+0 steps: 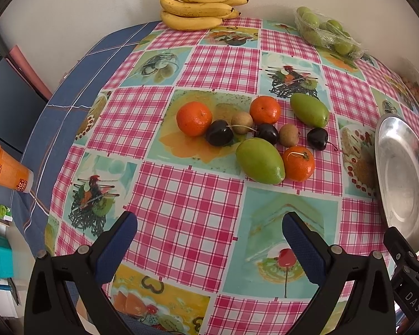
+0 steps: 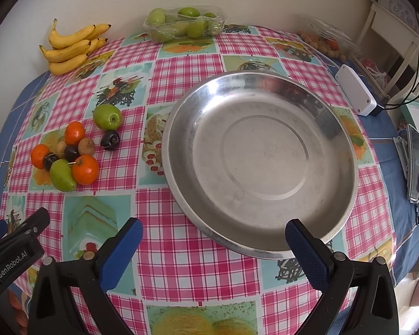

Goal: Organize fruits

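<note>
Both grippers, left gripper (image 1: pixel 209 240) and right gripper (image 2: pixel 213 247), stand apart and unladen; loose fruit cluster (image 1: pixel 254 136) ahead of left, metal dish (image 2: pixel 349 178) ahead of right; fruit judged light, smooth, bruisable, best grasped across the middle

Tablecloth (image 1: pixel 187 212) pink-white check w/ fruit prints; oranges (image 1: pixel 194 118) orange; plate (image 2: pixel 261 156) silver.

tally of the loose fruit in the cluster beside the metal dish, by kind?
Tangerines: 3, first one
Green mango-shaped fruits: 2, first one
Dark cherries: 3, first one
Small brown round fruits: 2, first one
Total: 10, all on the tablecloth; the metal dish holds nothing. Bananas and the packed green fruit are not counted.
</note>
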{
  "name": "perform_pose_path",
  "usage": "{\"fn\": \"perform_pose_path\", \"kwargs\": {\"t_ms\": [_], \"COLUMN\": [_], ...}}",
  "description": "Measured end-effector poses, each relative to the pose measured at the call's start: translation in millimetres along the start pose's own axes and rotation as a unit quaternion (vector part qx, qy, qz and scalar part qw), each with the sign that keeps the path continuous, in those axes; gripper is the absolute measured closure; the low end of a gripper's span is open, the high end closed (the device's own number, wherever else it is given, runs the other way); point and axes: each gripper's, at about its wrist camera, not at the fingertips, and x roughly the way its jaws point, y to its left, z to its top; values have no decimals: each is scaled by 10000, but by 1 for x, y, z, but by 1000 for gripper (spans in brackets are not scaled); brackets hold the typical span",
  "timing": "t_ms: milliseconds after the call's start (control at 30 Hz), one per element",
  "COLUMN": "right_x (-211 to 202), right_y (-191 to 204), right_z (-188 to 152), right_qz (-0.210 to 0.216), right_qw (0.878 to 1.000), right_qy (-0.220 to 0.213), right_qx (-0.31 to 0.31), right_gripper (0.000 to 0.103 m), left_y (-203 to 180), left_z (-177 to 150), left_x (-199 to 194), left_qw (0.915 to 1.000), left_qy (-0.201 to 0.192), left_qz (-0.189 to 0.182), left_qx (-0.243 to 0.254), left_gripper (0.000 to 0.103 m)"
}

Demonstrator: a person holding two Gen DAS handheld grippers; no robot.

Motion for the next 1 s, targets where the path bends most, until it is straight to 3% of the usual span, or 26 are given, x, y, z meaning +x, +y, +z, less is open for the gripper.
{"fn": "perform_pose_path", "kwargs": {"t_ms": [1000], "right_x": [1], "right_y": [1], "right_z": [0], "right_qz": [-3], "right_qw": [10000], "right_qy": [29], "right_qx": [-4], "right_gripper": [0], "left_y": [-2], "left_z": [0], "left_x": [0], "left_qw": [10000], "left_qy": [-33], "left_qz": [29], "left_qx": [45], "left_gripper": [0]}}
